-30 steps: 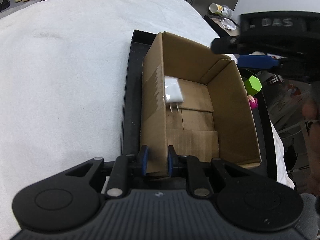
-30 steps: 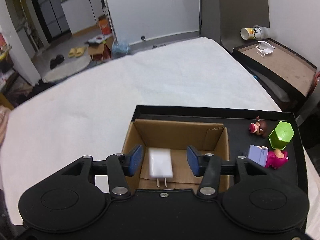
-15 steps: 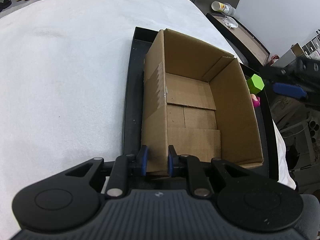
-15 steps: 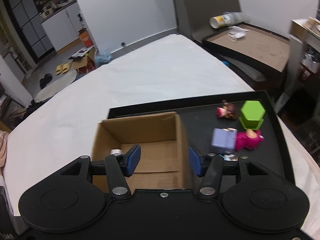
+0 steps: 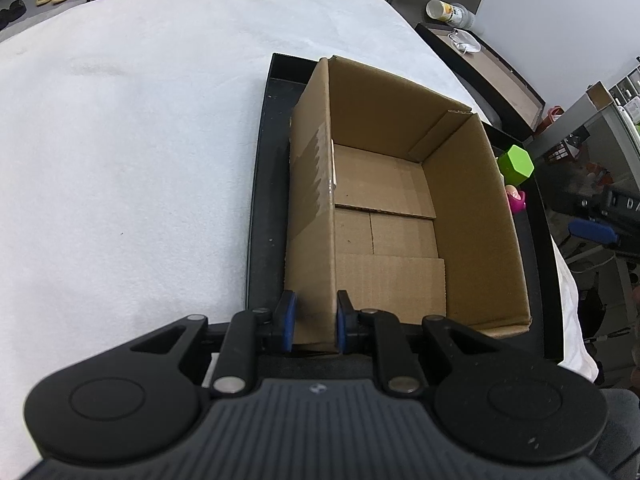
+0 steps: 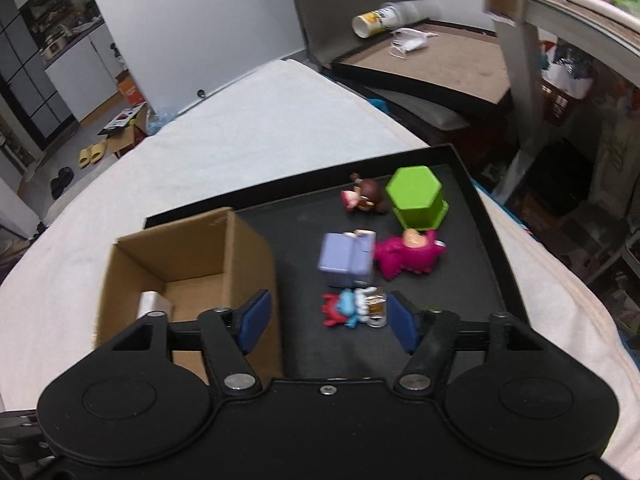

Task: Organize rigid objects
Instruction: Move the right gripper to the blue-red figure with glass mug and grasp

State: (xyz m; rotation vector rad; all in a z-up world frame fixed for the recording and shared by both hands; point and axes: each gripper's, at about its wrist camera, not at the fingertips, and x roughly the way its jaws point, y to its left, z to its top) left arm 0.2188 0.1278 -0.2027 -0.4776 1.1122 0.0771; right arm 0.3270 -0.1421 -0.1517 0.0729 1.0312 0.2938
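Note:
An open cardboard box (image 5: 472,208) stands on a black tray (image 5: 260,200). My left gripper (image 5: 314,326) is shut on the box's near left wall. Over the tray's right half my right gripper (image 6: 329,320) is opening its jaws. A small red and blue figure (image 6: 344,308) lies on the tray between them, untouched by the pads. Beyond it lie a purple block (image 6: 346,260), a pink figure (image 6: 408,254), a green hexagonal block (image 6: 416,196) and a brown figure (image 6: 364,198). A white charger (image 6: 154,304) rests inside the box (image 6: 184,264).
The tray (image 6: 488,240) lies on a white cloth (image 5: 120,140) that covers the table. A dark side table (image 6: 440,60) with a cup and a mask stands beyond the far right corner. Shelving with clutter (image 6: 580,60) rises at the right.
My right gripper has swung right, from above the box to above the toys, and its jaws have widened. The white charger it carried now lies in the box. My left gripper has kept still.

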